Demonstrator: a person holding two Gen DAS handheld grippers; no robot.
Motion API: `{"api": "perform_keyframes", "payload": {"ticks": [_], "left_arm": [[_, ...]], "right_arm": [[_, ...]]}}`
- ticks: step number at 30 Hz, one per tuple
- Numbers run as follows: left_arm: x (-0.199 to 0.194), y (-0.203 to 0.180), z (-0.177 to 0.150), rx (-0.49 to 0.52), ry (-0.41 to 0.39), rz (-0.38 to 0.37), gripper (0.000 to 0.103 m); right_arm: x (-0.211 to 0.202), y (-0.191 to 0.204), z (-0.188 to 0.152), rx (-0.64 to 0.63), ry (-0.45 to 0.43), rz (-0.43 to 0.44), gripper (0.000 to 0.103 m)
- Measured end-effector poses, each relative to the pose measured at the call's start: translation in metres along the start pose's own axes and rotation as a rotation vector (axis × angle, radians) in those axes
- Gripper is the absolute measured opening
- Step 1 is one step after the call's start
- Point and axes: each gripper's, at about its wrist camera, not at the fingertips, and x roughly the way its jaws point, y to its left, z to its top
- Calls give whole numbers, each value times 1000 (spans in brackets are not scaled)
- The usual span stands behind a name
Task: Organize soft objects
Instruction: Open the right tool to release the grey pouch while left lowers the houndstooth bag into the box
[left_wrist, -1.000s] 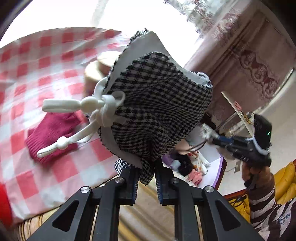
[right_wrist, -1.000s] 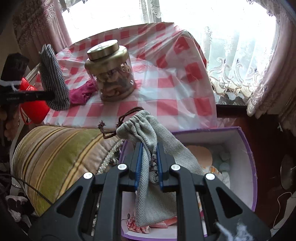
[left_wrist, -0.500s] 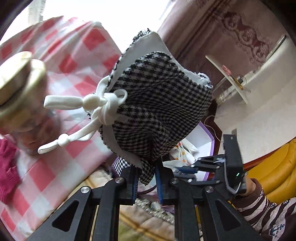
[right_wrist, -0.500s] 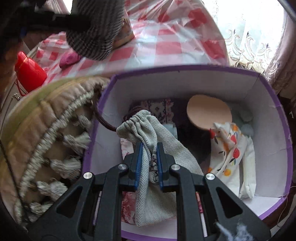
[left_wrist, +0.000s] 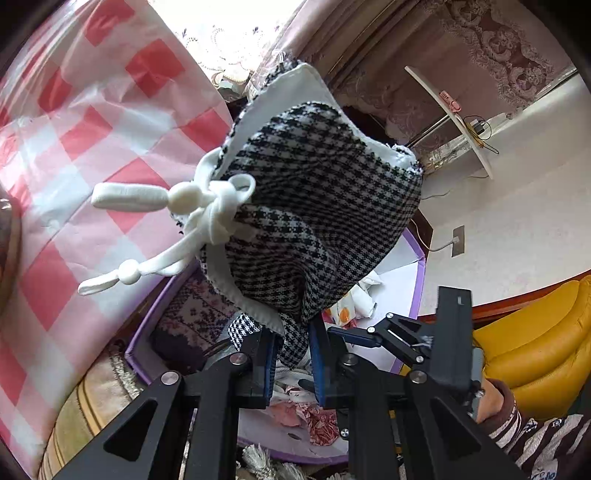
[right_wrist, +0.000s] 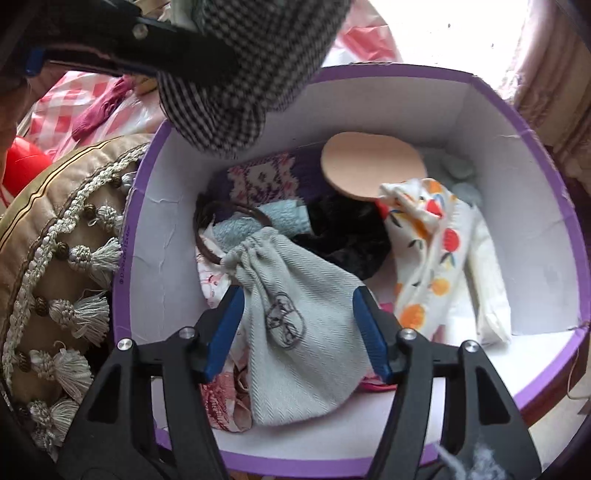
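Note:
My left gripper (left_wrist: 291, 350) is shut on a black-and-white houndstooth drawstring pouch (left_wrist: 317, 221) with white cords, held above the purple-rimmed box (left_wrist: 415, 258). The same houndstooth pouch (right_wrist: 251, 74) hangs over the box's far left rim in the right wrist view. My right gripper (right_wrist: 299, 328) is inside the box (right_wrist: 554, 206), its jaws opening. A grey herringbone drawstring pouch (right_wrist: 295, 325) lies between the blue pads (right_wrist: 225, 332) on the other fabrics, and the pads no longer press it.
The box holds a fruit-print cloth (right_wrist: 432, 251), a black fuzzy item (right_wrist: 343, 232), a patterned knit (right_wrist: 266, 177) and a tan pad (right_wrist: 373, 166). A tasselled cushion (right_wrist: 55, 258) sits left of it. A maroon sock (right_wrist: 99, 107) lies on the red-checked tablecloth (left_wrist: 74, 147). A striped sleeve (left_wrist: 535, 435) is at right.
The right gripper sank into the box and its jaws spread apart, letting the grey pouch go. The left gripper carried the houndstooth pouch from over the table to above the box.

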Motion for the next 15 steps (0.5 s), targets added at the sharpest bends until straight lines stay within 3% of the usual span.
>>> {"api": "perform_keyframes", "payload": {"ticks": [12,15], "left_arm": [[4,-8,4,2,21,22,17],[2,-7,4,-4,18,30,17]], "right_arm": [[-17,-11,3,30,5,-23,67],[-22,-24,2,54,16,-65,67]]}}
